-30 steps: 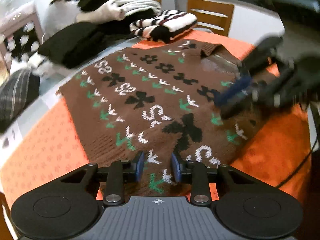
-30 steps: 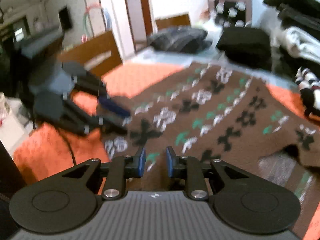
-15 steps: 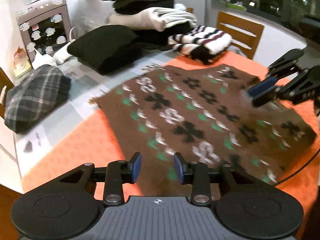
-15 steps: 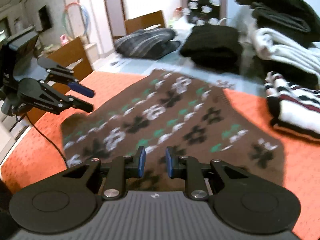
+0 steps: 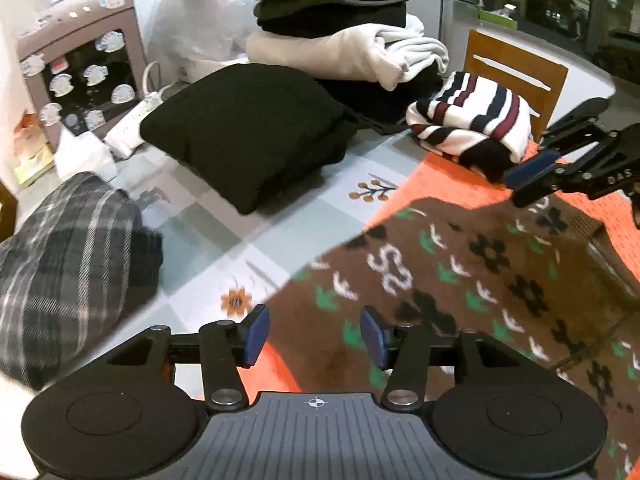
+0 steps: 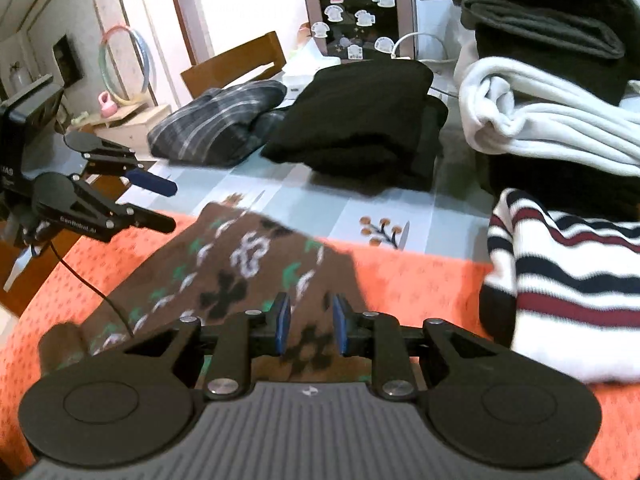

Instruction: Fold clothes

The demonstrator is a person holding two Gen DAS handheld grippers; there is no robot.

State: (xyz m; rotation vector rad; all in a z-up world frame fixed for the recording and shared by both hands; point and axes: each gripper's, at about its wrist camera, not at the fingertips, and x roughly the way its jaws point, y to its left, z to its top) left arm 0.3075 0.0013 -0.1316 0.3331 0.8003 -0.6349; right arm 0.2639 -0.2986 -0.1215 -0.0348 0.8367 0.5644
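Observation:
A brown knitted sweater (image 5: 472,280) with black, white and green motifs lies flat on the orange mat (image 5: 444,176); it also shows in the right wrist view (image 6: 240,272). My left gripper (image 5: 314,338) is open and empty above the sweater's near corner. My right gripper (image 6: 307,322) is open with a narrower gap, empty, above the sweater's near edge. Each gripper shows in the other's view, the right one (image 5: 536,180) over the sweater's far right corner, the left one (image 6: 160,204) over its far left end.
Folded clothes lie behind the mat: a striped sweater (image 5: 476,124), a black one (image 5: 248,128), a plaid one (image 5: 68,264), and a tall stack topped by white and dark garments (image 5: 344,36). A wooden chair (image 5: 516,68) stands at the back right. A small oven (image 5: 80,64) stands back left.
Both grippers have pulled back towards opposite far corners of the sweater, and my left jaws have opened wider. The sweater itself lies as before.

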